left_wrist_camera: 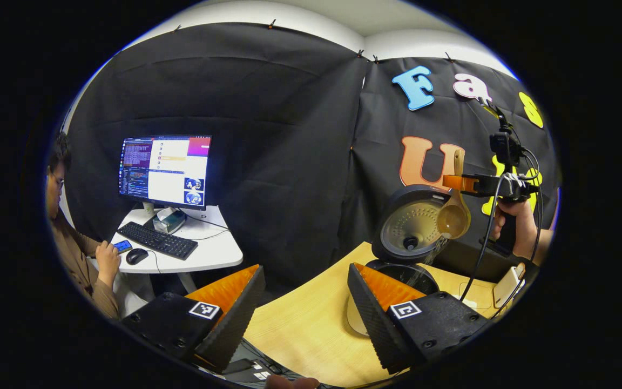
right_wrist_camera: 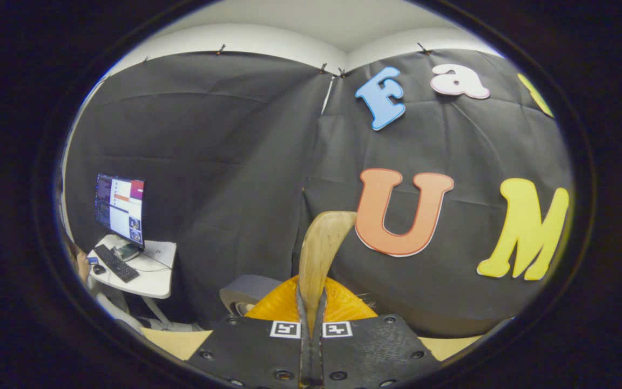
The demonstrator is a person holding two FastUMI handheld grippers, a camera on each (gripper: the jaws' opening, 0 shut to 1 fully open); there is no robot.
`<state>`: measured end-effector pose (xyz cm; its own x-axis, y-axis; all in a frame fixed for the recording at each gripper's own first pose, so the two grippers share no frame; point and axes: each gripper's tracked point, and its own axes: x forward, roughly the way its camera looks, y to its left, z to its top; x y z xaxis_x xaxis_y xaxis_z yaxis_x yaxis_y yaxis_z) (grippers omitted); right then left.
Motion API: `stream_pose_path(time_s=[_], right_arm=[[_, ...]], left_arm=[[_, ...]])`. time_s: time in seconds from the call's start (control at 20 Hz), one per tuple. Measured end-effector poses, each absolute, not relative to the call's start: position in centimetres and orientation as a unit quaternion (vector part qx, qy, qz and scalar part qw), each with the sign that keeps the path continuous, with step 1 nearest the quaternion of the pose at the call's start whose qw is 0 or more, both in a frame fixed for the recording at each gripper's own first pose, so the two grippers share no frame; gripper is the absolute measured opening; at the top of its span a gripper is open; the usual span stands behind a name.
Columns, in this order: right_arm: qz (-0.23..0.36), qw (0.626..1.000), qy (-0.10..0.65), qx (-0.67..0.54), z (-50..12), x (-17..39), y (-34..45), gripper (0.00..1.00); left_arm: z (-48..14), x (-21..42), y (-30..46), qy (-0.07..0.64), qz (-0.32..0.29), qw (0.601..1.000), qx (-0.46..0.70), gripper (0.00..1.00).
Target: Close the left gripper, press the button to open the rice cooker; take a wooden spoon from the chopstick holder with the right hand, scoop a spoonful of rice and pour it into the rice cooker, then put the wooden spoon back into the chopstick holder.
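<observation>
— Wooden spoon (right_wrist_camera: 319, 254): from the right gripper view its handle is pinched tight between the right gripper (right_wrist_camera: 311, 319) fingers (right_wrist_camera: 304, 310), which have closed onto it with almost no gap left.

— And from the left gripper view, that same right gripper (left_wrist_camera: 454, 182) holds the spoon (left_wrist_camera: 454, 213) tipped over, bowl down, just above the rice cooker (left_wrist_camera: 405, 270). The lid (left_wrist_camera: 411, 224) stands up behind it. There seems to be rice falling from the bowl into the pot.

— So the pour looks to be under way. I'd say keep the bowl over the middle of the opening and roll the wrist slowly, so no grains skip over the rim onto the table (left_wrist_camera: 300, 324).

— Hold the squeeze, too. A thin handle could twist between the fingers once the spoon is upside down.

— What about the left gripper (left_wrist_camera: 305, 305)?

— Its fingers (left_wrist_camera: 235, 308) are spread wide with nothing between them, hanging low over the table edge beside the cooker. Best it stays out of the way.

— The chopstick holder for the return trip?

— Can't make it out from here.
</observation>
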<state>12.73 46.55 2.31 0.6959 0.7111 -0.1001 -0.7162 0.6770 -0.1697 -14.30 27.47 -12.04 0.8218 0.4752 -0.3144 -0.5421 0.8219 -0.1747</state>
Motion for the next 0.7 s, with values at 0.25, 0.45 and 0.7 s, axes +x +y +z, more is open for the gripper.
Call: stream_pose_path(time_s=[0.25, 0.45, 0.7], right_arm=[[0.388, 0.916, -0.001, -0.103, 2.6, 12.4, 46.5, 0.00], [0.385, 0.918, -0.006, -0.101, 2.9, 12.2, 46.2, 0.00], [0.384, 0.918, -0.014, -0.097, 3.6, 11.9, 45.9, 0.00]], left_arm=[[-11.4, -14.5, 27.6, 0.127, 0.268, 0.947, -0.125, 0.99], [-11.7, -14.7, 27.3, 0.132, 0.265, 0.946, -0.134, 0.99], [-11.5, -15.1, 27.1, 0.134, 0.267, 0.945, -0.134, 0.99]])
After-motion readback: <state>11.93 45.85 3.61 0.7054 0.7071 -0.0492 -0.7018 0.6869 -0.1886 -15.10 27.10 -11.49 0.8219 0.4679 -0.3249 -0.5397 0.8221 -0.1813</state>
